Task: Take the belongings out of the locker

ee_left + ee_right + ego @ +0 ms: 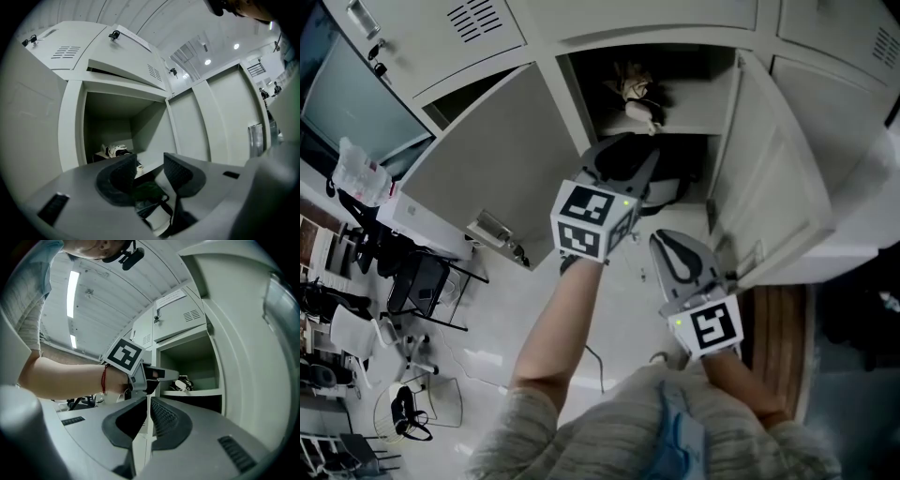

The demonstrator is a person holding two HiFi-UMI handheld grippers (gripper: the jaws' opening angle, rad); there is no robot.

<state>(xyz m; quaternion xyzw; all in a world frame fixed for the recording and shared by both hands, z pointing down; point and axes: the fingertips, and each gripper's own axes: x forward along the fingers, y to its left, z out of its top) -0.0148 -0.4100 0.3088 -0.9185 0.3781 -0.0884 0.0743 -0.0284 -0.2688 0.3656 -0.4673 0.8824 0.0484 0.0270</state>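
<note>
Grey sleeves (534, 436) filled the bottom of the head view. The right gripper (149, 404), lower centre, had its jaws all but together, with nothing between them. The left gripper (150, 165), mid-frame, had its jaws apart and aimed at the dark bag (146, 193) in the lower compartment of the open locker (722, 94); no contact was evident. A small white-and-black item (639, 101) lay on the shelf, top centre. Recommended: advance the left jaws around a strap or fold before closing, keeping clear of the shelf edge.
</note>
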